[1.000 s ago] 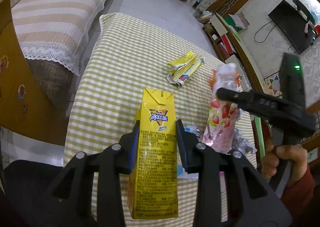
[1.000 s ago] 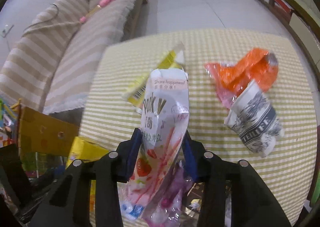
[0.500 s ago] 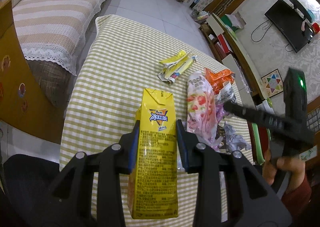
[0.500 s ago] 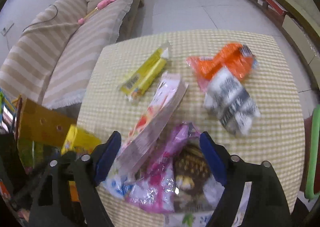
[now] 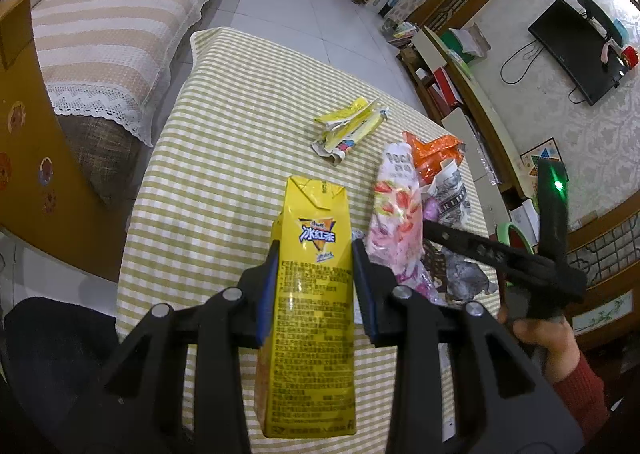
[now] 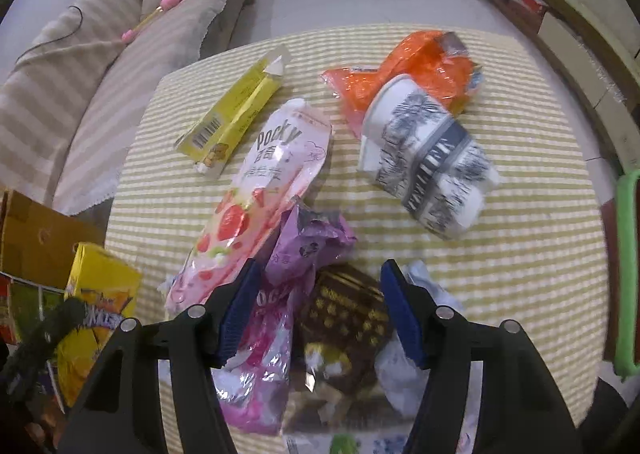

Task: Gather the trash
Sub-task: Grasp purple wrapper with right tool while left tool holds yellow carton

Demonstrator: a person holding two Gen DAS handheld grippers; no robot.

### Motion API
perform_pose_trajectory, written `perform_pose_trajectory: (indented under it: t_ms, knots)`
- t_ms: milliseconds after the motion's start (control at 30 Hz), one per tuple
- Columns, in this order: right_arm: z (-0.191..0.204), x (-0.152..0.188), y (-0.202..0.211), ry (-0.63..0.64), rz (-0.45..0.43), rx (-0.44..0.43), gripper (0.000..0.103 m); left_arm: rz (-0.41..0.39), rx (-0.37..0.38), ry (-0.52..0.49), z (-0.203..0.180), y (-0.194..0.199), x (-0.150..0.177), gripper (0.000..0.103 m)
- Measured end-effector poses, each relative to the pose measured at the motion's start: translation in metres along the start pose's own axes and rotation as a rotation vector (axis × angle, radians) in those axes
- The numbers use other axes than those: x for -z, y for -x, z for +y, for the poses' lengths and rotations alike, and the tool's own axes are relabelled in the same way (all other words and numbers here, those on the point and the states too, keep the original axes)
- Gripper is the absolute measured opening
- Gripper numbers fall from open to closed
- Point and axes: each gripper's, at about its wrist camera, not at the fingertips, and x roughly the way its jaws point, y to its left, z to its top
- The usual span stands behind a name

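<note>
1. I am holding the yellow tea carton point(image 5: 310, 274) with my left gripper point(image 5: 314, 274); both blue pads are pressing against its sides and the carton is standing upright between them, above the near edge of the checked table point(image 5: 224, 173).
2. My right gripper point(image 6: 320, 306) is hanging with its jaws spread wide and nothing between the pads; I am seeing it over the near part of the table, above a heap of wrappers.
3. The pink Pocky bag point(image 6: 264, 189) is lying flat on the table, just ahead of the right gripper's left finger, its lower end overlapping the heap.
4. A crumpled purple wrapper point(image 6: 312, 242) is resting against the Pocky bag on its right side, and a dark brown packet point(image 6: 344, 318) is sitting just nearer to me than that, between the open fingers in the right wrist view.
5. Right of the Pocky bag, a paper cup with grey print point(image 6: 428, 157) is lying on its side, touching an orange wrapper point(image 6: 416, 69) farther from me.
6. Left of the Pocky bag's top, a flattened yellow box point(image 6: 236, 113) is lying apart from it.
7. Beyond the table's far left side I am seeing a striped sofa point(image 5: 116, 13).
</note>
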Motion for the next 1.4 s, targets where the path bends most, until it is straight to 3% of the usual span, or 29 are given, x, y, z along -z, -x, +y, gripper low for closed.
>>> perform_pose_trajectory:
  t_ms: [33, 67, 133, 267, 733, 1000, 1267, 1400]
  knots:
    - [0.001, -0.001, -0.004, 0.000, 0.007, -0.009, 0.058, 0.000, 0.000, -0.002, -0.001, 0.000, 0.001, 0.033]
    - [0.001, -0.004, -0.007, 0.000, 0.014, -0.034, 0.040, 0.001, 0.001, -0.004, -0.002, 0.001, 0.001, 0.033]
    - [0.003, -0.004, -0.006, 0.006, 0.022, -0.095, 0.015, 0.000, 0.002, -0.007, -0.003, 0.003, 0.001, 0.033]
    - [0.011, 0.000, 0.015, 0.035, -0.033, -0.116, 0.003, -0.004, 0.003, -0.007, -0.004, 0.005, 0.001, 0.033]
    - [-0.004, 0.023, 0.106, -0.009, -0.218, -0.169, 0.003, -0.019, 0.043, -0.056, -0.034, 0.007, -0.006, 0.033]
    - [-0.023, 0.033, 0.135, -0.036, -0.267, -0.168, 0.003, -0.035, 0.077, -0.104, -0.060, 0.008, -0.013, 0.030]
    - [-0.040, 0.041, 0.148, -0.079, -0.296, -0.156, 0.003, -0.069, 0.097, -0.127, -0.072, 0.020, -0.019, 0.017]
    - [-0.044, 0.045, 0.151, -0.088, -0.300, -0.157, 0.003, -0.079, 0.097, -0.129, -0.072, 0.025, -0.019, 0.016]
